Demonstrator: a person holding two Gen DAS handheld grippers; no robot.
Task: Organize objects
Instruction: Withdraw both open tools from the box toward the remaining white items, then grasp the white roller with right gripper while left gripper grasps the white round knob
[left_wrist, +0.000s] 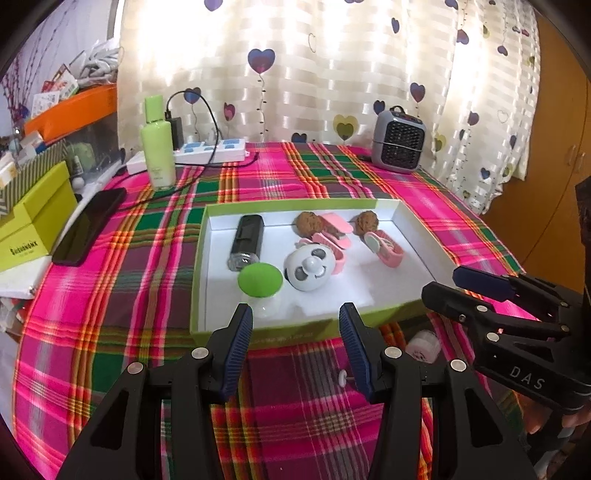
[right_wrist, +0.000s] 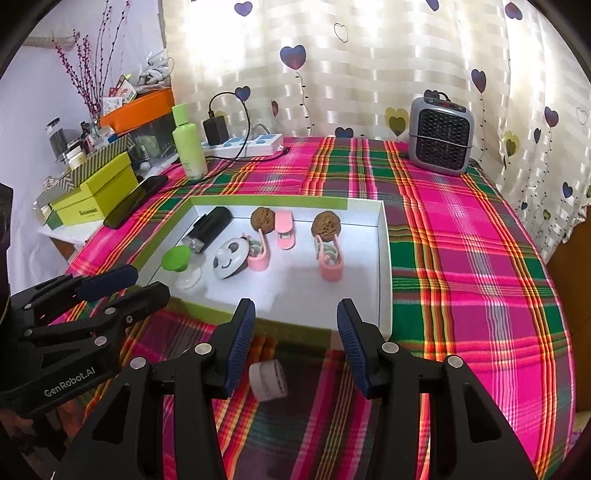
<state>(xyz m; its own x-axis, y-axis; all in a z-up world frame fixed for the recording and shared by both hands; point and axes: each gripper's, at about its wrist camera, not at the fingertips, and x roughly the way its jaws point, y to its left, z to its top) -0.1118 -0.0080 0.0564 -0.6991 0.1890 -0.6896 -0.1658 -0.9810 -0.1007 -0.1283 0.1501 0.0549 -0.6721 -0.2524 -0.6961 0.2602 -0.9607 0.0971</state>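
Black claws (left_wrist: 295, 314), seemingly blue ribbed pads (right_wrist: 240, 343).

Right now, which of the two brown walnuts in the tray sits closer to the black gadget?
The left walnut, beside the pink clips at mid-tray; the other walnut lies further right, toward the tray's right wall.

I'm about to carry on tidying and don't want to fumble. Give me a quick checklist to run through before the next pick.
1. Left gripper empty, jaws apart: ok.
2. Right gripper empty, jaws apart: ok.
3. Small white cylindrical roll lying outside the tray on the plaid tablecloth: not ok, still to put away.
4. Tiny white pin-like piece on the cloth: not ok.
5. Free space in the white green-rimmed cardboard tray: ok.
6. Roll lined up between the right fingers: cannot tell.
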